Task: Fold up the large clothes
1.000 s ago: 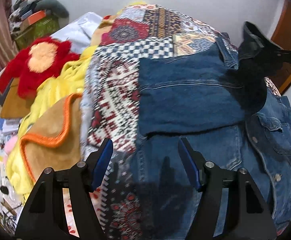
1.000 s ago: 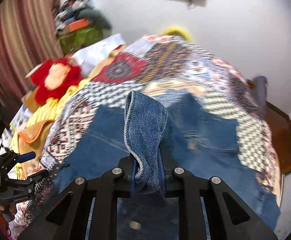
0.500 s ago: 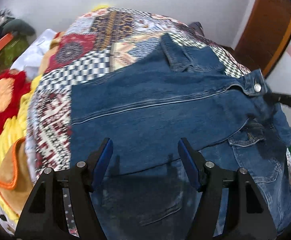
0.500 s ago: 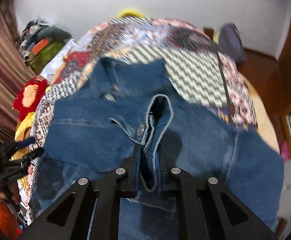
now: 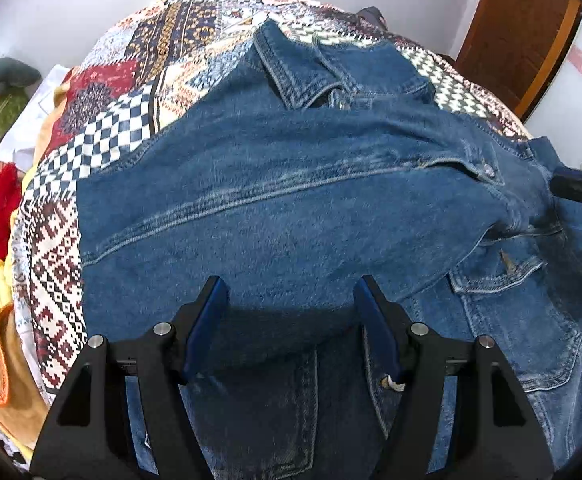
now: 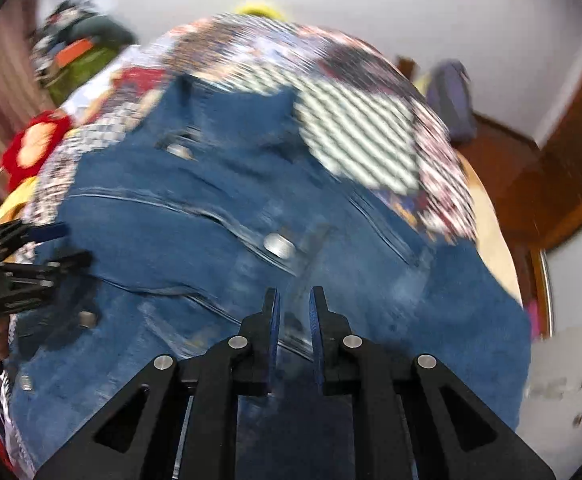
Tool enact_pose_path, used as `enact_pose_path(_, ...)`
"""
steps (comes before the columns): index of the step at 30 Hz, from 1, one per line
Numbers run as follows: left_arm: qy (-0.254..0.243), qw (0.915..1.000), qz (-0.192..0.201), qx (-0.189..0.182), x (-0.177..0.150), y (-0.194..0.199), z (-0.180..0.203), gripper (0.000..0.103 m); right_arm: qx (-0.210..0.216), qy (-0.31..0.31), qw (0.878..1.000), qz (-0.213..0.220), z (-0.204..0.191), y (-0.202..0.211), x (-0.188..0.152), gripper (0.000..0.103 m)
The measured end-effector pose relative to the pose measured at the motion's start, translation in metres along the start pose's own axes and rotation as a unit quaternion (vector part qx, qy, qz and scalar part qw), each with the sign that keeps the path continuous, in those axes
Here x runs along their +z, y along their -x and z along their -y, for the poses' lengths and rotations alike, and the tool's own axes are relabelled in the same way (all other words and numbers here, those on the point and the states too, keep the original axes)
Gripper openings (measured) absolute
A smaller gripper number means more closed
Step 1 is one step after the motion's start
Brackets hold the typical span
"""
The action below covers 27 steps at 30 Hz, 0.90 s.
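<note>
bed (image 5: 103, 128) — patchwork cover | on it — denim jacket (image 5: 291, 208), spread

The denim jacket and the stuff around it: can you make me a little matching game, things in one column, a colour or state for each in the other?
Things:
1. denim jacket
2. left gripper
3. plush toy
4. bedspread

Descriptions:
A. red with an orange middle
B. patchwork of checks and patterns
C. blue, spread out with a sleeve folded across it
D. fingers wide apart, nothing between them

Pairs: 1-C, 2-D, 3-A, 4-B
</note>
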<state>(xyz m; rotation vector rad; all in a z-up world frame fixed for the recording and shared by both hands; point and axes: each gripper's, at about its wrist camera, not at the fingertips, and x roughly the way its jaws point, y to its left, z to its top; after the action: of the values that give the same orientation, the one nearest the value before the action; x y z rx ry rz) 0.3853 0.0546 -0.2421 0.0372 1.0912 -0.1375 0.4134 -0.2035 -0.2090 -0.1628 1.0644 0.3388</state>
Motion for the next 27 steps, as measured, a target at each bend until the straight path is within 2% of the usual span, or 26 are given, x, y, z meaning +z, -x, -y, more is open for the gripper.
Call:
enact_pose_path(3,0.004,1.0,0.007,-0.003,0.006,0.003,-0.001,0.067,0.021,0.027,0.999,-0.003,-0.031,-0.004,0.017,0.011)
enact_pose_path(8,0.005,1.0,0.005,-0.002,0.008,0.0,-0.006,0.071,0.039,0.056,0.996,-0.063,-0.075,-0.05,0.031,0.011)
enact_pose_path(12,-0.007,0.9998,-0.02,0.0,-0.001,-0.022,-0.004,0.072,0.0,0.068,0.991,-0.112,-0.089,-0.095,0.025,0.011)
enact_pose_path(13,-0.013,0.9998,-0.017,0.005,-0.003,-0.024,-0.002,0.072,0.0,0.071,0.991,-0.111,-0.089,-0.1,0.022,0.011)
enact_pose_path(15,-0.026,0.9995,-0.001,0.018,-0.007,-0.025,0.002,0.075,0.001,0.092,0.991,-0.099,-0.089,-0.097,0.017,0.011)
enact_pose_path(17,-0.031,0.9992,0.007,0.026,-0.009,-0.026,0.005,0.076,-0.02,0.121,0.988,-0.097,-0.091,-0.092,0.012,0.011)
enact_pose_path(24,-0.027,0.9991,0.02,0.028,-0.016,-0.025,0.006,0.077,-0.054,0.129,0.985,-0.103,-0.084,-0.083,0.002,0.011)
enact_pose_path(27,-0.031,0.9988,0.021,0.03,-0.019,-0.022,0.008,0.077,-0.052,0.123,0.985,-0.108,-0.078,-0.079,-0.002,0.011)
